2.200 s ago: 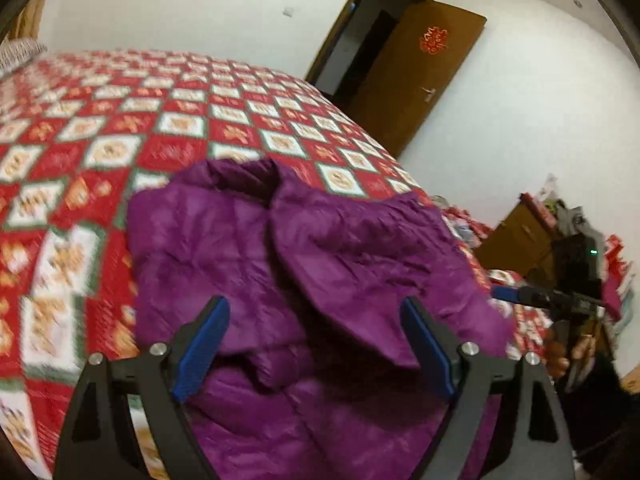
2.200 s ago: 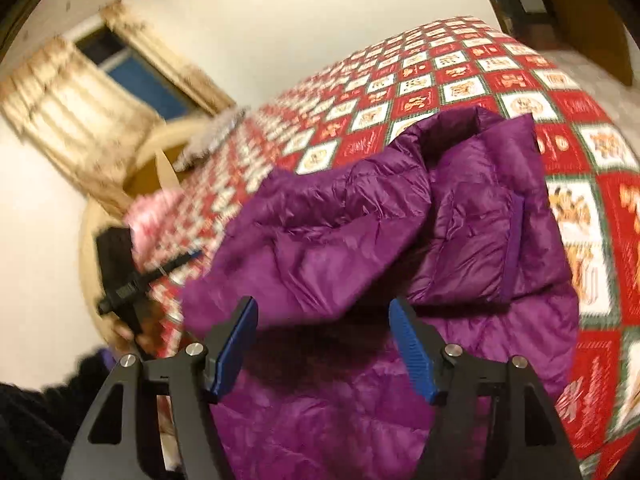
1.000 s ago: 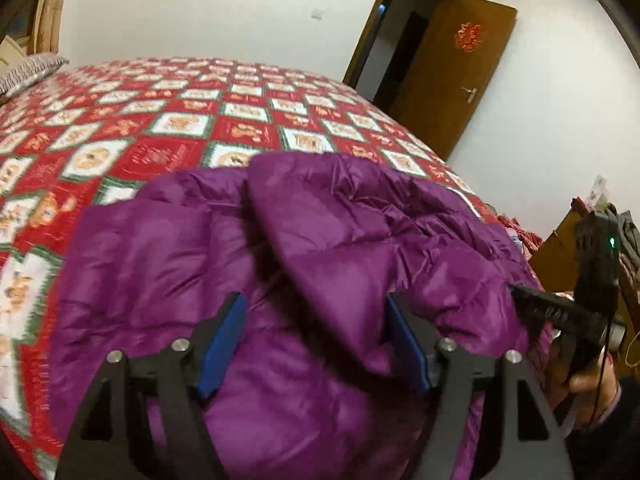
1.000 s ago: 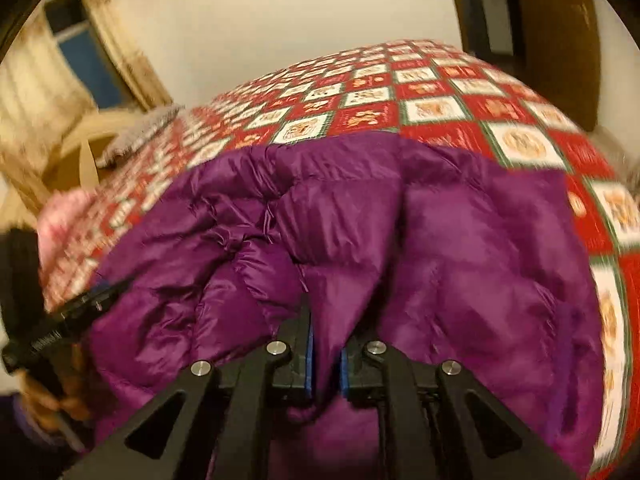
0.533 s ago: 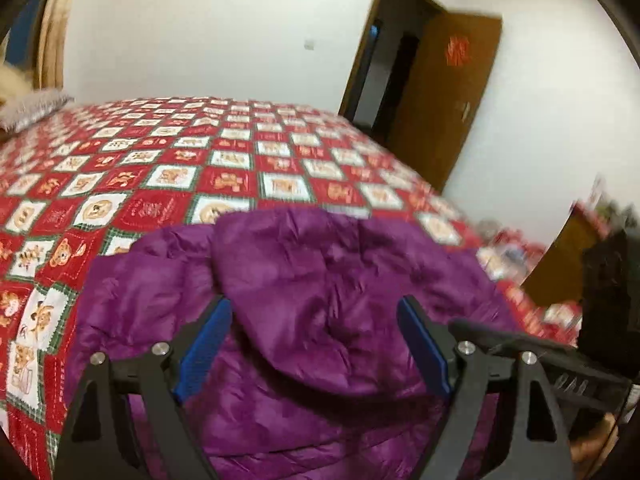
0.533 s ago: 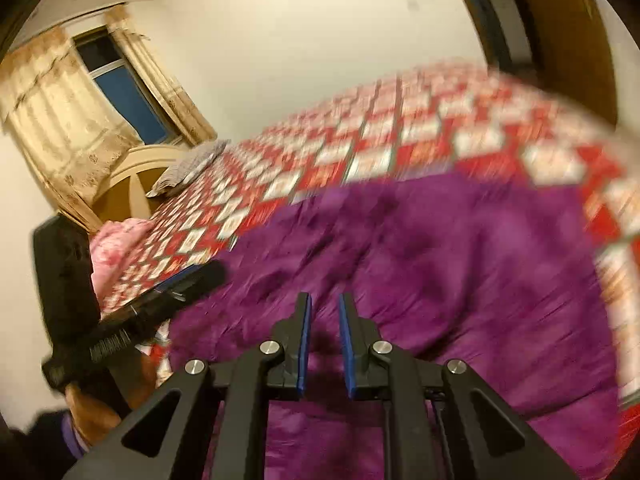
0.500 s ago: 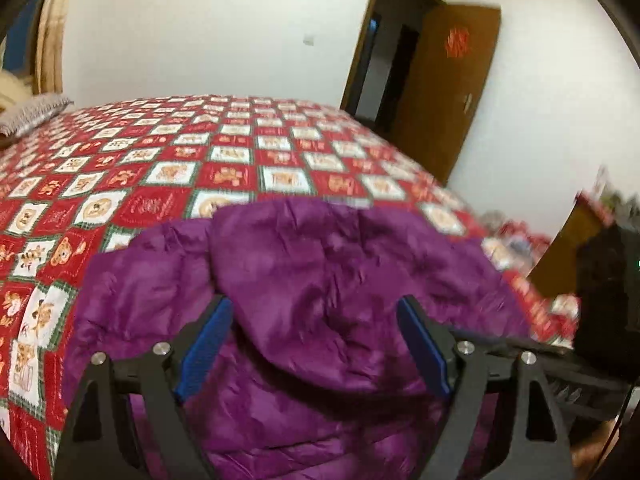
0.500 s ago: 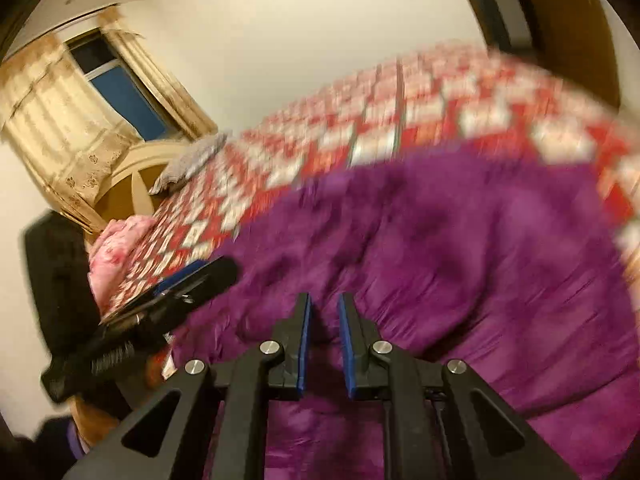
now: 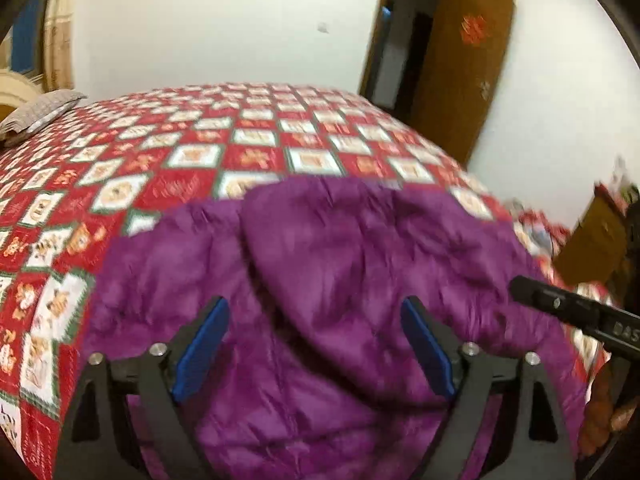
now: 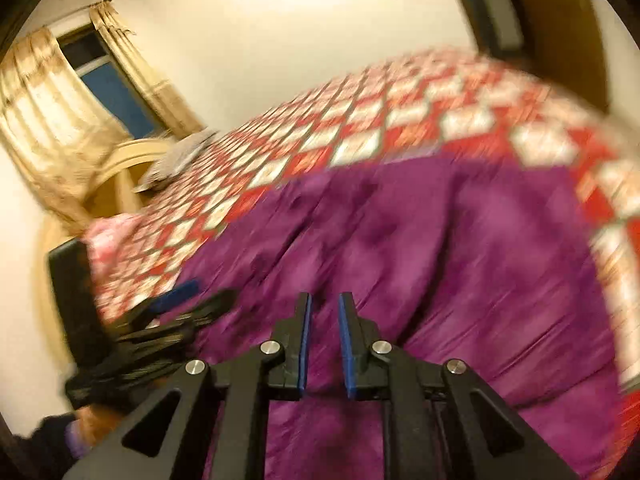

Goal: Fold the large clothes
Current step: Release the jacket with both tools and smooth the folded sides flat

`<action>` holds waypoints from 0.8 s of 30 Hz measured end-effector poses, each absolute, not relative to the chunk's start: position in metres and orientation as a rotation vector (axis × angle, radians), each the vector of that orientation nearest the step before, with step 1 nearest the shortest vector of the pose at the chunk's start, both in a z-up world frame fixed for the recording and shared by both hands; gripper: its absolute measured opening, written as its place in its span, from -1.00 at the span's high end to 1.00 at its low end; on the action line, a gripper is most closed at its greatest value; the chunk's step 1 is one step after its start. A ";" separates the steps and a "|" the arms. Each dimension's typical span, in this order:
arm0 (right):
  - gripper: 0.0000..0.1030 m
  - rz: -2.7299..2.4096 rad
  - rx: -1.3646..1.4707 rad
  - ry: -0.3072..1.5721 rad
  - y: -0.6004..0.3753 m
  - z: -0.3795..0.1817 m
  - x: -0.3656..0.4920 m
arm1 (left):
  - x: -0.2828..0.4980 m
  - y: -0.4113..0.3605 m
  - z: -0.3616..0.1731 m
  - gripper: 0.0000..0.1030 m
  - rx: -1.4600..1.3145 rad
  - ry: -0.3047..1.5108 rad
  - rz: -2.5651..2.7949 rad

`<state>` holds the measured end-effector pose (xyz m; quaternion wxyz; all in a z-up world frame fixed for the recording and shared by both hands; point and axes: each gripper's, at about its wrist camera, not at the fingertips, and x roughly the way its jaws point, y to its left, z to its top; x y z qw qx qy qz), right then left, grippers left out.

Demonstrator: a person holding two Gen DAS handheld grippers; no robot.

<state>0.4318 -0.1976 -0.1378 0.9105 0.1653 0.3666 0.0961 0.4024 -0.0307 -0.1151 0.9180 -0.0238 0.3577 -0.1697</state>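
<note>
Now the purple puffer jacket (image 9: 352, 280) lies bunched on the near end of the red-and-white patchwork bedspread (image 9: 192, 152), filling the left wrist view from about 9 o'clock round to 3 o'clock, with one padded flap folded across its middle. A second ago the right gripper (image 10: 323, 340) had a fold of jacket pinched between its blue pads; that fold is now out, and the jaws stand nearly closed with only a narrow gap and nothing in it, above the cloth rather than on it. The left gripper (image 9: 316, 348) is opening at this moment, its jaws already wide, with jacket visible beyond them but not pressed by either pad; a second ago they sat narrower and lower, over the folded flap. Reading: the flap has been laid over and let go, so one fold looks complete and both tools are free for the next grasp, probably at the near hem around 6 o'clock. Judged progress: partway, since the jacket is still lumpy and not a compact stack. In the left wrist view the right gripper's black body enters at 3 o'clock with white lettering, of which only "DAS" can be read before the frame cuts it. The brown door (image 9: 468, 68) at 1 o'clock carries a red ornament, too blurred to read. The right wrist view is heavily motion-blurred.
</note>
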 end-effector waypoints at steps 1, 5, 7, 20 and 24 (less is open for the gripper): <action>0.74 0.151 0.296 0.748 -0.199 -0.131 0.439 | 0.412 -0.033 -0.112 -0.80 -0.050 0.734 -0.315; 0.74 0.052 0.118 0.748 -0.194 -0.130 0.475 | 0.447 -0.036 -0.126 -0.80 -0.048 0.762 -0.182; 0.74 0.009 0.016 0.764 -0.188 -0.146 0.492 | 0.457 -0.037 -0.141 -0.77 -0.035 0.802 -0.109; 0.74 0.007 0.109 0.802 -0.209 -0.205 0.512 | 0.469 -0.045 -0.179 -0.93 0.011 0.848 -0.054; 0.74 0.010 0.118 0.820 -0.208 -0.200 0.512 | 0.467 -0.036 -0.171 -0.93 -0.032 0.872 -0.105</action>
